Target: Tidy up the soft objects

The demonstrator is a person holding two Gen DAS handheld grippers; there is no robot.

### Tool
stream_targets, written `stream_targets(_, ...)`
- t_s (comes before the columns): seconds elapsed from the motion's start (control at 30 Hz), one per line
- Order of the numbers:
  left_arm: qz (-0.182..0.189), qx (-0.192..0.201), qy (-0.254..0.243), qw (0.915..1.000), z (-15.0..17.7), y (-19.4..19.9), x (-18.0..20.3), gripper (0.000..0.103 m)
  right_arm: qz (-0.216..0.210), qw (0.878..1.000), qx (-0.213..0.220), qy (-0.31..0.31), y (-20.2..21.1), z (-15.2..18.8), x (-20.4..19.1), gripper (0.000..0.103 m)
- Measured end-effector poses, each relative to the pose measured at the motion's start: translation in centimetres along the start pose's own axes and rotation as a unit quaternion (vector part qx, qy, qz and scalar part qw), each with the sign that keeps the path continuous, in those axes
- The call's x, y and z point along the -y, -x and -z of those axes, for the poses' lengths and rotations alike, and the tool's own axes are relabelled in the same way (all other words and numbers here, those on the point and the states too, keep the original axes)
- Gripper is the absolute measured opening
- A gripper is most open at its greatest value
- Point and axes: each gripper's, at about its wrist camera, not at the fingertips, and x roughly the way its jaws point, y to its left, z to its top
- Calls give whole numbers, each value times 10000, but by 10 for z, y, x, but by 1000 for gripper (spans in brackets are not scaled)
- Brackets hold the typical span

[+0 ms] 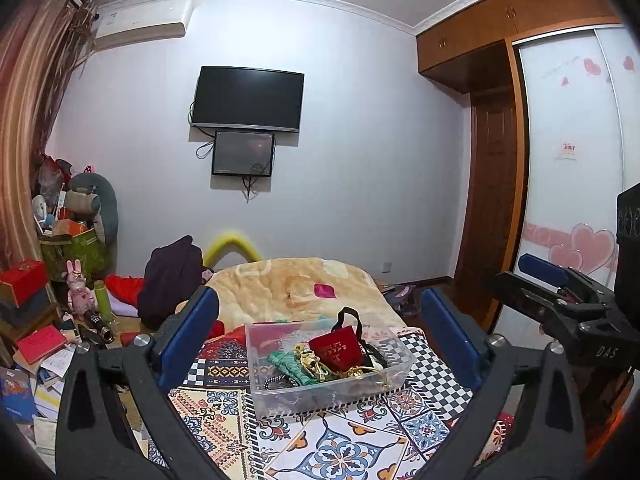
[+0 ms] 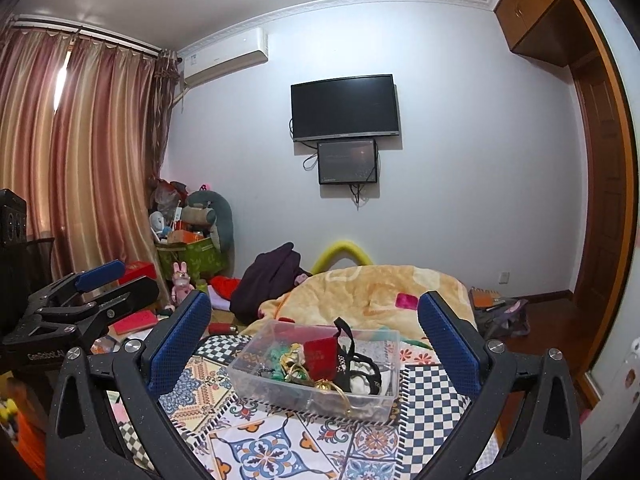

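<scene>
A clear plastic box [image 1: 280, 398] sits on a patterned cloth [image 1: 328, 448] on the bed. It holds a red velvet pouch [image 1: 338, 346], a green knitted piece [image 1: 290, 364], black straps and gold trinkets. My left gripper [image 1: 320, 332] is open and empty, held above and in front of the box. The box [image 2: 256, 376] and red pouch [image 2: 320, 354] also show in the right wrist view, where my right gripper [image 2: 314, 336] is open and empty in front of them. Each gripper shows at the edge of the other's view.
A beige blanket [image 1: 296, 284] with a pink item [image 1: 325, 290] lies beyond the box. A dark garment [image 1: 170, 276] sits at the bed's left. Boxes, books and toys [image 1: 60, 280] crowd the left floor. A wardrobe [image 1: 568, 160] stands on the right.
</scene>
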Motion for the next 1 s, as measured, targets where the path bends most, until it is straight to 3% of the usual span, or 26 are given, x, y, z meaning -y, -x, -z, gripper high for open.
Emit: stream_targets(1.0,-24,-82,-115,9999,5,-7,6,103,-52,9999,-79,-136,0,3,5,103)
